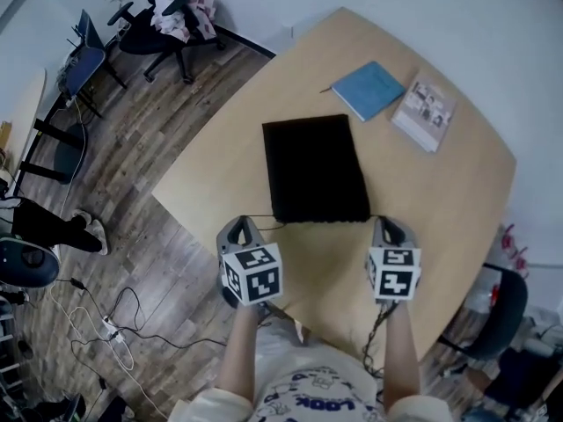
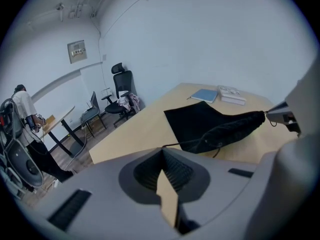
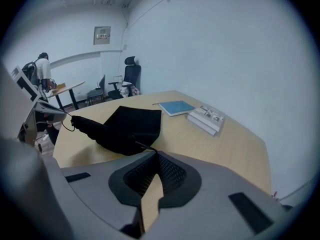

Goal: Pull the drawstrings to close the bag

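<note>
A flat black drawstring bag (image 1: 315, 170) lies in the middle of the light wooden table (image 1: 457, 200). Its near, gathered mouth edge faces me and is raised off the table in the left gripper view (image 2: 235, 126). A thin black drawstring (image 1: 262, 217) runs from the mouth's left end into my left gripper (image 1: 239, 223), which is shut on it. A second drawstring (image 1: 375, 218) runs from the right end into my right gripper (image 1: 385, 222), also shut on it. In the right gripper view the bag (image 3: 125, 124) hangs from its cord (image 3: 142, 145), which enters the shut jaws.
A blue notebook (image 1: 369, 89) and a pale booklet (image 1: 424, 112) lie beyond the bag at the far right of the table. On the wooden floor to the left are an office chair (image 1: 167, 20), loose cables (image 1: 114, 323) and a standing person (image 1: 44, 222).
</note>
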{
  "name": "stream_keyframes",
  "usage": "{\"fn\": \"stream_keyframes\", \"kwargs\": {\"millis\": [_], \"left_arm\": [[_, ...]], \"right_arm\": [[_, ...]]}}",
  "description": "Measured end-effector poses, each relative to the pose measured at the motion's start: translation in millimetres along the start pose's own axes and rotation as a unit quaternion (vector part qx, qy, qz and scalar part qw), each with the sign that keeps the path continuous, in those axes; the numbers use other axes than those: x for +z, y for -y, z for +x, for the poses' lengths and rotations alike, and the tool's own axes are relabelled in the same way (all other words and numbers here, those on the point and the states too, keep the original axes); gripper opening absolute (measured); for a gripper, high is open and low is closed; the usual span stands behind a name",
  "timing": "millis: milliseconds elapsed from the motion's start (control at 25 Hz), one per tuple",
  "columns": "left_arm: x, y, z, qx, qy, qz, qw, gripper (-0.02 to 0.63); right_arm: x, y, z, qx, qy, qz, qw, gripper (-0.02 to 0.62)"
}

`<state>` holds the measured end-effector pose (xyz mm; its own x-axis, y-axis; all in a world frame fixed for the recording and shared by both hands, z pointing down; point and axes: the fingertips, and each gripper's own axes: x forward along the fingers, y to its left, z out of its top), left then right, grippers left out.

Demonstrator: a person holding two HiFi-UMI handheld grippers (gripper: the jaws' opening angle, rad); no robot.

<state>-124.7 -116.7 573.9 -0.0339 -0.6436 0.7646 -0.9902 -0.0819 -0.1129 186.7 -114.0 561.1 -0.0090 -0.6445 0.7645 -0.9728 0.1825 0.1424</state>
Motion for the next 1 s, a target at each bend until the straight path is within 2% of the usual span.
{"fn": "stream_keyframes", "kwargs": {"millis": [240,360,800,1000], "left_arm": [[33.4,-23.3,-14.4,0.019,0.030,-0.022,0.9991,0.002],[41.7,-31.7,-17.4,0.029,0.034,-0.036,0.9983,0.002],[43.3,-50.5,-22.5,0.054,0.025,-0.065,0.9961,0.002],[45.5,-58.0,-26.7,0.061,0.030,-0.077,0.9947,0.002]], "right_arm": [[39.2,10.1,-20.3,-0.046,0.031,0.007,0.998,0.006],[50.7,11.2,-28.7,-0.051,0.041,0.016,0.998,0.006],[51.9,34.5,-44.9,-0.117,0.051,0.052,0.990,0.006],[50.8,43.8,-51.4,-0.127,0.054,0.075,0.988,0.006]]}}
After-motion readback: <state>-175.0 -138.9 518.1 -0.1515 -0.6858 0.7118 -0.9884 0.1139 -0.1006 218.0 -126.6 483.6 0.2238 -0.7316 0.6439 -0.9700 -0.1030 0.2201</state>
